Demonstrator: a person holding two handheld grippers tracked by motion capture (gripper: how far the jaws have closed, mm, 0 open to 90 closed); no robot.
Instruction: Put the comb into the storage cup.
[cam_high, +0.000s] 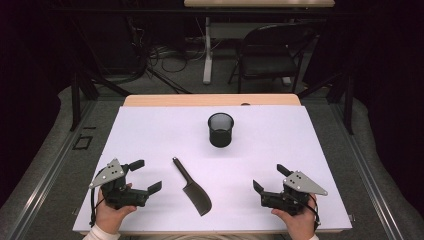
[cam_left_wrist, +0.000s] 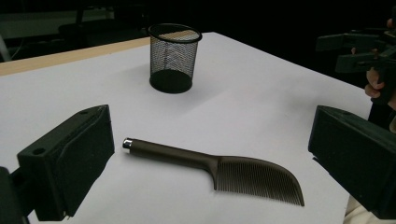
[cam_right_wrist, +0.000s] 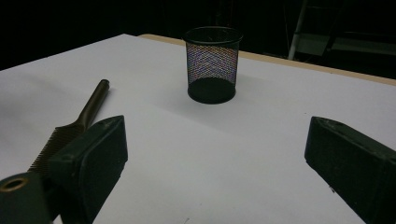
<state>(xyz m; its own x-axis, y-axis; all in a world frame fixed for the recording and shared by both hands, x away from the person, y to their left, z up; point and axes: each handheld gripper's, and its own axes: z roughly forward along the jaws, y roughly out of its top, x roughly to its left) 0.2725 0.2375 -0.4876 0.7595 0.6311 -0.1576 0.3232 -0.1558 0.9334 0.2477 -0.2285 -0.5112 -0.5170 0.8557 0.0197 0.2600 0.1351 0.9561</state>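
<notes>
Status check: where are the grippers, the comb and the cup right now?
Left gripper and right gripper open, both low near the table's front edge. Comb flat between them, untouched. Mesh cup upright behind it, looks empty. Nothing in the way.

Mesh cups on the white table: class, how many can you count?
1. A black wire-mesh cup stands upright toward the far middle of the white table, beyond the dark plastic comb. Nothing appears to hide another.

Dark room; folding chair (cam_high: 267, 52) behind white table (cam_high: 150, 135), cables on floor.
</notes>
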